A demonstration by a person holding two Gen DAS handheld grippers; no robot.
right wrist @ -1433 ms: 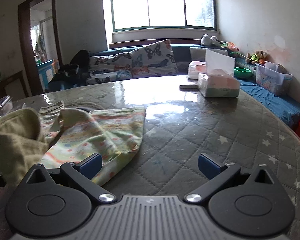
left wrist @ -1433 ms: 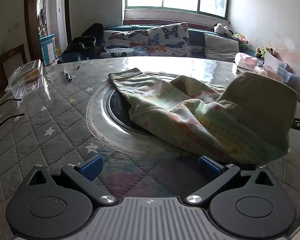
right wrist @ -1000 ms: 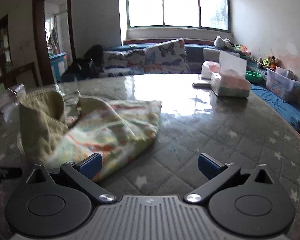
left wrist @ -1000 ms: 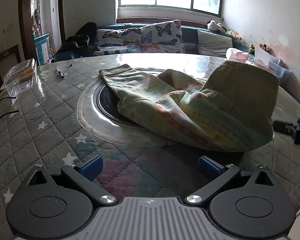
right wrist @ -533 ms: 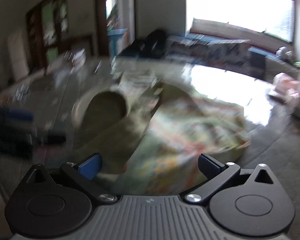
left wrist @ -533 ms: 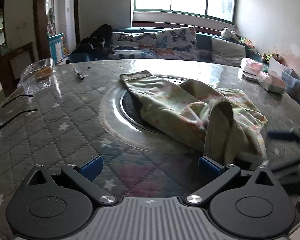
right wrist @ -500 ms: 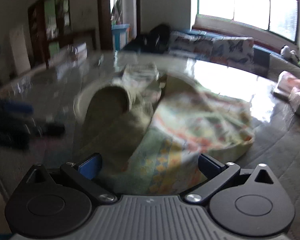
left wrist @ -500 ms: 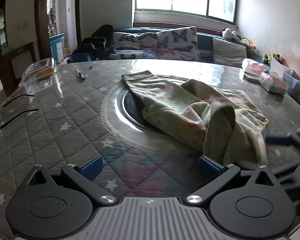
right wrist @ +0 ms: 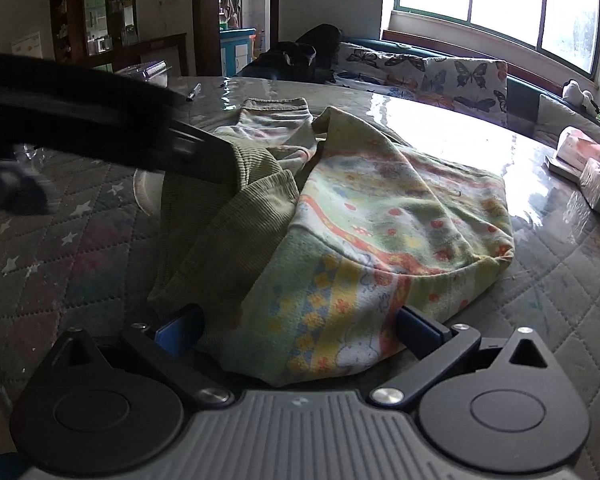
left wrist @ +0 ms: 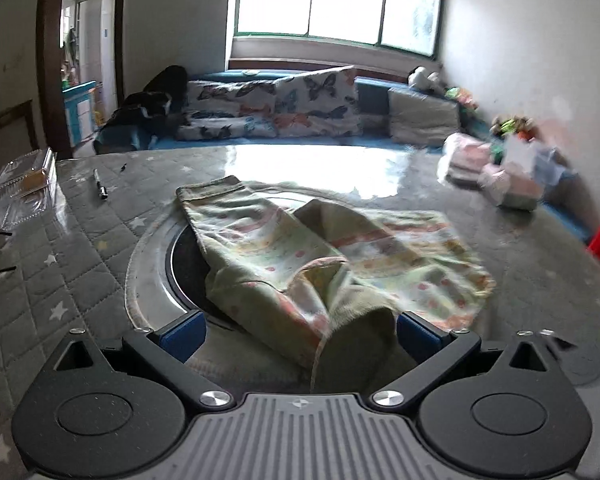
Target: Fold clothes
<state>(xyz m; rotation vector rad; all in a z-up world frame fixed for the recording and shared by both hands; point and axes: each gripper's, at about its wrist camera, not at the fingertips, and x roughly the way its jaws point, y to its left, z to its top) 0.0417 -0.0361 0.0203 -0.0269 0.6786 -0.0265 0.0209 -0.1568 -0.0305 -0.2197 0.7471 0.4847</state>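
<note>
Since a moment ago both claws have closed in on the pants [left wrist: 300, 256], whose raised green waistband has dropped into a rumpled fold. The left claw [left wrist: 300, 326] is spread wide, the waistband lying between its fingers, ungripped. The right claw [right wrist: 300, 320] is likewise spread, with the patterned cloth bunched between its fingers. The pants lie at the table [left wrist: 80, 240] centre, over a round inset. At 10 o'clock sits a clear plastic box [left wrist: 24, 184] holding something brown; a pen [left wrist: 100, 184] lies near it.
</note>
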